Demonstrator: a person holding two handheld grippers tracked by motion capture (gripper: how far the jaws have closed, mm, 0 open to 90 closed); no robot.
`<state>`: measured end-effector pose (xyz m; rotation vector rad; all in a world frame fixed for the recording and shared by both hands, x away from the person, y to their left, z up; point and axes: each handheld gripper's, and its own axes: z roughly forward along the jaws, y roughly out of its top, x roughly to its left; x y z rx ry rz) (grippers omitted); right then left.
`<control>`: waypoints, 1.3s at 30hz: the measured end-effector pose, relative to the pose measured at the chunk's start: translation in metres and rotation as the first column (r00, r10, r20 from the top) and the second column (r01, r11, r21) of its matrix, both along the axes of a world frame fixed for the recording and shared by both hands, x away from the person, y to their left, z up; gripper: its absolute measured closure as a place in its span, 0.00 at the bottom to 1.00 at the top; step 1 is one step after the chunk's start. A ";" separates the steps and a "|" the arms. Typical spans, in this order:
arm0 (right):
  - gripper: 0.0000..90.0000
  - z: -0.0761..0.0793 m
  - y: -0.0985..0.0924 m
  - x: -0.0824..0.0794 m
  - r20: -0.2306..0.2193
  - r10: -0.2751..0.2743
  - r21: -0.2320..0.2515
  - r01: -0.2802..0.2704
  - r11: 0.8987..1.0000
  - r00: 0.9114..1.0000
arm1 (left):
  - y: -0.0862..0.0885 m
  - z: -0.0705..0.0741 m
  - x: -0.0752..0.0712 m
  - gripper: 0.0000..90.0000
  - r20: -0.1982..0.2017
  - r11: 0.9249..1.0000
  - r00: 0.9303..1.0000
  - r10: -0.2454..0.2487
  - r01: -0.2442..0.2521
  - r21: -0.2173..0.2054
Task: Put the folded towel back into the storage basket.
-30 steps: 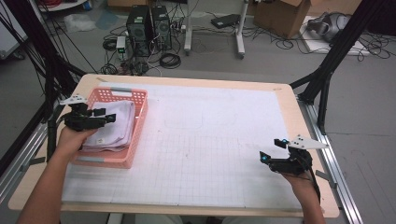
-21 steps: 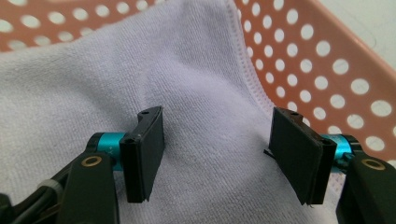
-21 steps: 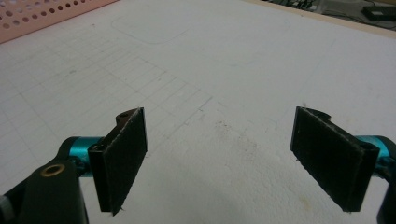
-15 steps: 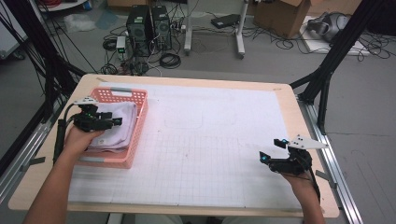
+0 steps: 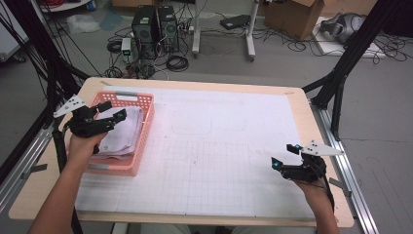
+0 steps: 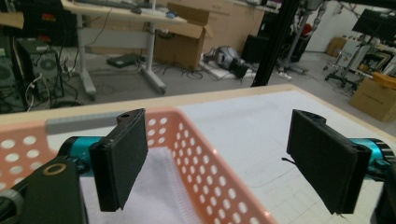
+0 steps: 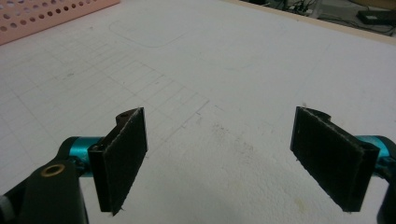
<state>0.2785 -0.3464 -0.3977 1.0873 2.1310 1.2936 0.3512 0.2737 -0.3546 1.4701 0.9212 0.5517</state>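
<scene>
The left gripper (image 5: 113, 111) is hovering over the pink basket (image 5: 144, 127) at the counter's (image 5: 234, 146) left edge, its jaws having just been opening, now wide with nothing between them. The folded white cloth (image 5: 124, 134) is lying inside the basket beneath it. The right gripper (image 5: 284, 156) is sitting wide and empty near the counter's right edge.

pink basket (image 5: 141, 146), white towel (image 5: 124, 134), white gridded mat (image 5: 219, 161)
</scene>
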 end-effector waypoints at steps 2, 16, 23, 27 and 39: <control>0.20 0.000 0.000 0.000 -0.004 -0.001 0.003 0.001 1.000 1.000 | -0.007 0.001 -0.004 0.22 0.014 1.000 1.000 -0.014 0.014 -0.011; 0.20 -0.001 -0.005 0.000 0.018 -0.006 0.018 0.005 1.000 1.000 | -0.059 0.004 -0.027 0.23 0.060 0.987 0.986 -0.158 0.157 0.028; 0.20 -0.005 -0.001 0.001 0.016 -0.005 0.022 0.004 1.000 1.000 | -0.094 -0.001 -0.039 0.23 0.069 0.975 0.973 -0.221 0.218 0.048; 0.20 -0.004 0.000 0.002 0.025 0.005 0.023 -0.005 1.000 1.000 | -0.110 -0.006 -0.044 0.23 0.065 0.967 0.965 -0.253 0.250 0.048; 0.20 0.001 -0.002 -0.002 0.043 -0.001 0.028 0.000 1.000 0.999 | -0.143 -0.025 -0.055 0.23 0.066 0.951 0.949 -0.308 0.305 0.044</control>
